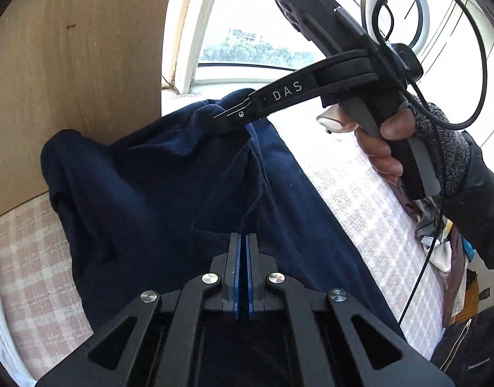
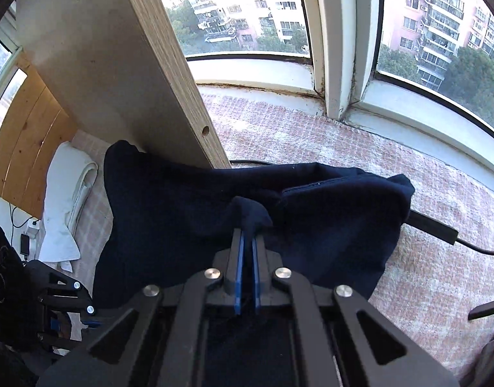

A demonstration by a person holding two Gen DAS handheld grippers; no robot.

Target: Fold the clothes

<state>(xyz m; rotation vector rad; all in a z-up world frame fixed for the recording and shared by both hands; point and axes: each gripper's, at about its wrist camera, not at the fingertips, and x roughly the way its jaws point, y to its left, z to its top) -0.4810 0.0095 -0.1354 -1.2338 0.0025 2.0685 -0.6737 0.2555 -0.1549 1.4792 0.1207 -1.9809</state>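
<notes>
Left jaws: the left gripper (image 1: 242, 242) is closed, pads together over the dark navy fabric garment (image 1: 156, 187), grip unclear.
Right jaws: the right gripper (image 2: 247, 237) pinches a garment fold.
Garment: heaped on the pink checked bedcover (image 2: 360, 161), against the wooden board (image 2: 124, 74).

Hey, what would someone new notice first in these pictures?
A navy garment spread over the checked cover below the window. The right gripper pinches a fold near its middle. A wooden board leans behind it.
</notes>
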